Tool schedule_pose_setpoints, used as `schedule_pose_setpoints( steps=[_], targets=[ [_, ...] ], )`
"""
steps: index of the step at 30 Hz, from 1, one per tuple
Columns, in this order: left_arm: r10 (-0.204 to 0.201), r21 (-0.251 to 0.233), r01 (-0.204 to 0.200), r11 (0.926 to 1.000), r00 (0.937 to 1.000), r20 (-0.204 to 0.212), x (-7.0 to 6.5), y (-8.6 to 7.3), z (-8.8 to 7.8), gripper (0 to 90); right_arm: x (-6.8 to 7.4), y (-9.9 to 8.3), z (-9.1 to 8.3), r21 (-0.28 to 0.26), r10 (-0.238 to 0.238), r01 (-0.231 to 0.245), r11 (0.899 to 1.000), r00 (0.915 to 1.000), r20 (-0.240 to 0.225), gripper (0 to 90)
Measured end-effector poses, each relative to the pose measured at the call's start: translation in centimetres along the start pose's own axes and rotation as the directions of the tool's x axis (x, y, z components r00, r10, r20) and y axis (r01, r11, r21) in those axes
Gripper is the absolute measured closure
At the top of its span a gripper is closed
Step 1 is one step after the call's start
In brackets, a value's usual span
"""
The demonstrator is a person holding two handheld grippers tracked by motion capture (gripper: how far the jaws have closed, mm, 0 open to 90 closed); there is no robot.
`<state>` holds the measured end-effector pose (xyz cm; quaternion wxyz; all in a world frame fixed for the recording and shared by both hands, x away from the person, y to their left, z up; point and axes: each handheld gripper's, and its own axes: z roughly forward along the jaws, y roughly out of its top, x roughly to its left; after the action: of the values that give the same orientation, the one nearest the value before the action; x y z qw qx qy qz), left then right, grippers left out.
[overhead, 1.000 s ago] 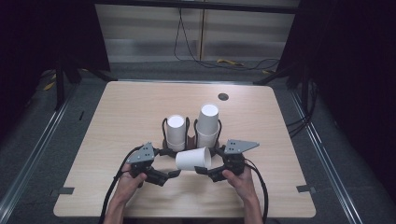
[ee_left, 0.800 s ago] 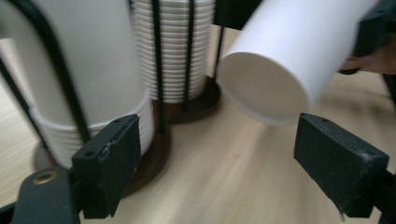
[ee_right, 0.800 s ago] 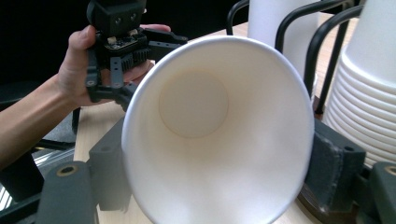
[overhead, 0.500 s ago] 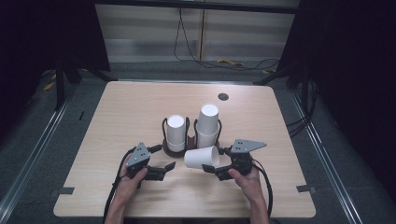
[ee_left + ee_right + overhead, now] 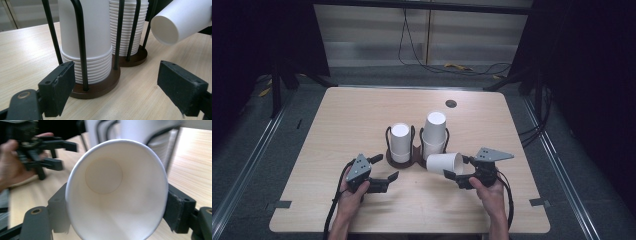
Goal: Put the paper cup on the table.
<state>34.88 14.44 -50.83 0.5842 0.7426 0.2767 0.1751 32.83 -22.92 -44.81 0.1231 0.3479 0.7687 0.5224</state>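
Two wire cup holders on brown bases stand mid-table: a shorter stack of white paper cups on the left and a taller stack on the right. My right gripper is shut on a single white paper cup, held sideways just in front of the taller stack. In the right gripper view the cup faces me mouth-first between both pads. My left gripper stands open by the shorter stack's base. In the left gripper view nothing sits between its pads, which face the shorter stack, with the held cup at upper right.
A small dark round hole marks the table's far side. The wooden table has bare room left, right and behind the holders. Cables lie on the floor beyond the far edge.
My right gripper has carried the cup to the right, away from the left gripper and toward the taller stack. The left gripper has barely moved and stays open.
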Motion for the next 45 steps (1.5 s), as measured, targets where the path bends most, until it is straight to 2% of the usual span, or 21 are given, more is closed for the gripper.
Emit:
schedule_pose_setpoints(
  steps=[1, 4, 5, 7, 9, 15, 18, 20, 22, 23, 26, 28, 29, 32, 34, 37, 40, 43, 45],
  targets=[
    [0.012, -0.018, -0.012, 0.9998, 0.9997, -0.021, -0.2, -0.1, -0.1, 15.0, -0.2, 0.0, -0.2, 0.007, 0.005, -0.005, 1.0, 0.9996, 0.029, 22.5],
    [0.003, -0.084, -0.011, 0.9964, 0.9958, -0.092, -0.5, -0.4, -0.8, 15.2, -0.4, -0.2, -0.5, 0.018, 0.021, -0.022, 1.0, 0.9979, 0.061, 22.5],
    [-0.015, -0.101, 0.006, 0.9949, 0.996, -0.088, -0.4, -0.4, -0.9, 15.0, -0.4, -0.2, -0.5, 0.03, 0.024, -0.027, 0.999, 0.9967, 0.078, 22.5],
    [-0.015, -0.116, 0.001, 0.9933, 0.9927, -0.12, -0.4, -0.5, -1.0, 14.6, -0.4, -0.1, -0.5, 0.047, 0.03, -0.035, 0.998, 0.9954, 0.091, 22.6],
    [-0.006, -0.125, -0.009, 0.9921, 0.9923, -0.124, -0.5, -0.6, -1.1, 15.2, -0.4, 0.0, -0.4, 0.075, 0.03, -0.038, 0.996, 0.9939, 0.106, 22.6],
    [-0.025, -0.149, 0.002, 0.9889, 0.9882, -0.151, -0.5, -0.7, -1.4, 15.2, -0.4, 0.6, -0.6, 0.132, 0.023, -0.038, 0.991, 0.9936, 0.11, 22.6],
    [-0.019, -0.155, -0.004, 0.9879, 0.9894, -0.144, -0.5, -0.8, -1.4, 15.3, -0.3, 0.6, -0.9, 0.151, 0.026, -0.043, 0.988, 0.9934, 0.112, 22.6],
    [-0.02, -0.165, -0.006, 0.9863, 0.988, -0.153, -0.6, -0.8, -1.4, 15.2, -0.2, 0.6, -1.3, 0.163, 0.03, -0.051, 0.985, 0.9912, 0.129, 22.7],
    [-0.004, -0.165, -0.021, 0.9861, 0.9884, -0.151, -0.7, -0.8, -1.5, 15.2, -0.2, 0.7, -1.9, 0.169, 0.039, -0.065, 0.984, 0.9879, 0.15, 22.8],
    [0.005, -0.162, -0.033, 0.9863, 0.9855, -0.17, -0.9, -0.8, -1.5, 15.2, -0.3, 0.7, -2.1, 0.168, 0.042, -0.068, 0.983, 0.9869, 0.156, 22.8],
    [0.004, -0.156, -0.034, 0.9872, 0.9818, -0.19, -1.1, -0.8, -1.4, 15.2, -0.5, 0.9, -2.7, 0.178, 0.043, -0.077, 0.981, 0.9811, 0.189, 22.9],
    [-0.01, -0.161, -0.022, 0.9868, 0.9814, -0.192, -0.9, -0.8, -1.4, 15.3, -0.9, 1.0, -2.9, 0.191, 0.051, -0.094, 0.977, 0.9752, 0.215, 23.0],
    [-0.013, -0.163, -0.017, 0.9865, 0.9834, -0.181, -0.8, -0.8, -1.5, 15.2, -1.2, 1.2, -3.1, 0.195, 0.064, -0.107, 0.975, 0.9739, 0.218, 23.1],
    [-0.013, -0.161, -0.016, 0.9868, 0.9841, -0.177, -0.8, -0.8, -1.4, 15.4, -1.6, 1.8, -3.1, 0.217, 0.06, -0.112, 0.97, 0.9705, 0.234, 23.1],
    [-0.002, -0.157, -0.03, 0.9871, 0.9797, -0.2, -1.0, -0.8, -1.4, 15.4, -2.2, 2.4, -3.0, 0.24, 0.051, -0.117, 0.964, 0.9636, 0.262, 23.2],
    [0.007, -0.155, -0.038, 0.9872, 0.9805, -0.196, -1.1, -0.8, -1.4, 15.4, -2.8, 2.9, -3.0, 0.278, 0.039, -0.121, 0.953, 0.9585, 0.283, 23.2],
    [-0.006, -0.155, -0.026, 0.9875, 0.9788, -0.205, -1.0, -0.8, -1.4, 15.3, -3.3, 3.5, -2.8, 0.325, 0.021, -0.123, 0.938, 0.9541, 0.299, 23.3],
    [0.011, -0.155, -0.043, 0.987, 0.9796, -0.2, -1.2, -0.8, -1.4, 15.2, -3.7, 4.1, -2.8, 0.349, 0.008, -0.12, 0.929, 0.9518, 0.307, 23.3],
    [0.02, -0.149, -0.053, 0.9874, 0.9759, -0.217, -1.3, -0.8, -1.4, 15.3, -4.1, 4.7, -2.7, 0.376, -0.006, -0.117, 0.919, 0.9505, 0.311, 23.2]
  ],
)
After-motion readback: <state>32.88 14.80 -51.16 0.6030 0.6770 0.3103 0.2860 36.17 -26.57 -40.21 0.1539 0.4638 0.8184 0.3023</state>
